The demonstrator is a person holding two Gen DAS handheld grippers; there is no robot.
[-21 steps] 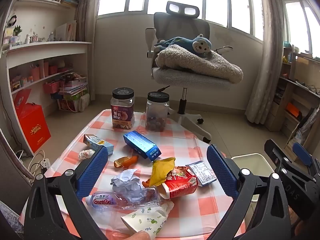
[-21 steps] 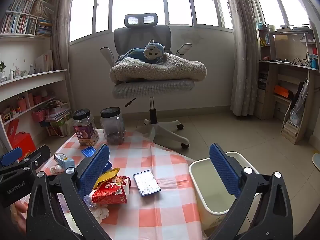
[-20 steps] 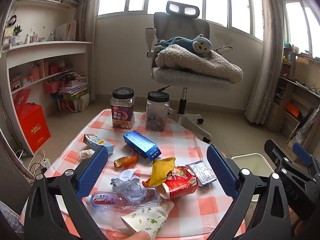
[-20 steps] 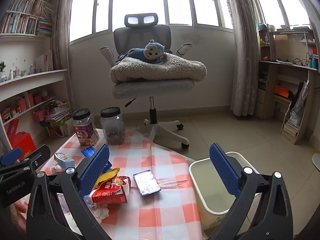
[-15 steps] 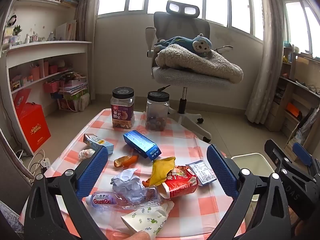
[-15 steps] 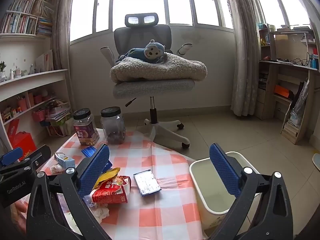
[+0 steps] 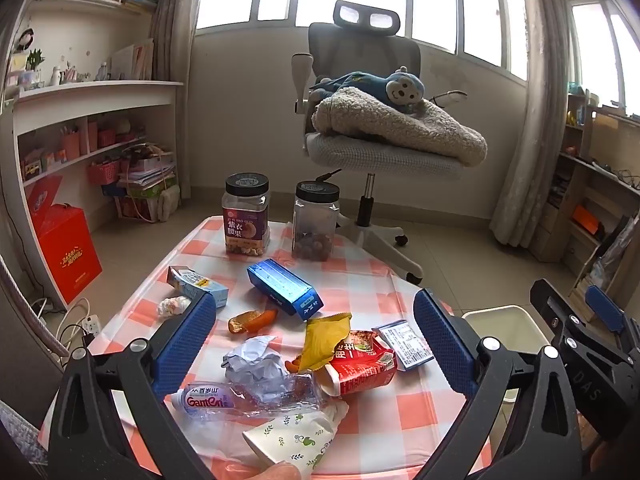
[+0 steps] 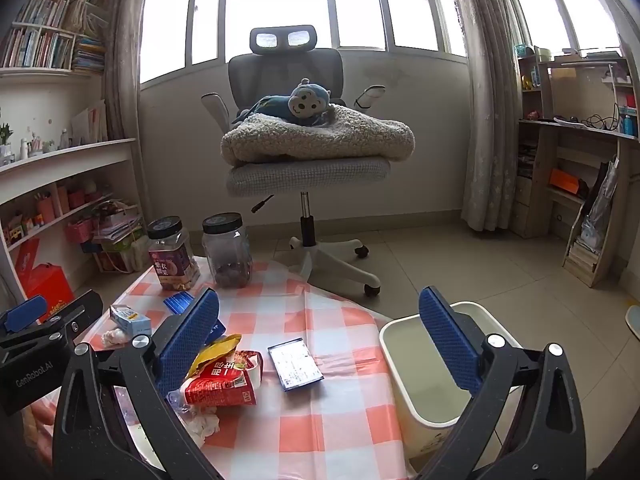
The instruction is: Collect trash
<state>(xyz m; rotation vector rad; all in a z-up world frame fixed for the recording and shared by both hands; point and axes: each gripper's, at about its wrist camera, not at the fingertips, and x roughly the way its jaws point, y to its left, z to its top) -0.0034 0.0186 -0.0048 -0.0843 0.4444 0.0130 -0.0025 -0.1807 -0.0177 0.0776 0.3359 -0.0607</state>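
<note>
Trash lies scattered on a red-and-white checked table (image 7: 400, 408): a crushed clear bottle (image 7: 248, 398), crumpled paper (image 7: 254, 362), a red snack bag (image 7: 362, 366) (image 8: 220, 384), a yellow wrapper (image 7: 324, 338), a paper cup (image 7: 294, 438), a blue box (image 7: 284, 286), a small flat packet (image 7: 404, 344) (image 8: 295, 363) and an orange peel (image 7: 252, 320). My left gripper (image 7: 314, 338) hovers open above the pile, holding nothing. My right gripper (image 8: 318, 330) is open too, over the table's right edge, empty. A white bin (image 8: 436, 384) (image 7: 500, 324) stands on the floor to the right of the table.
Two lidded jars (image 7: 246, 220) (image 7: 316, 226) stand at the table's far edge, with a small light-blue carton (image 7: 198, 282) and a tissue wad (image 7: 172, 306) on the left. Behind is an office chair (image 7: 360, 92) with a blanket and plush monkey. Shelves line both walls.
</note>
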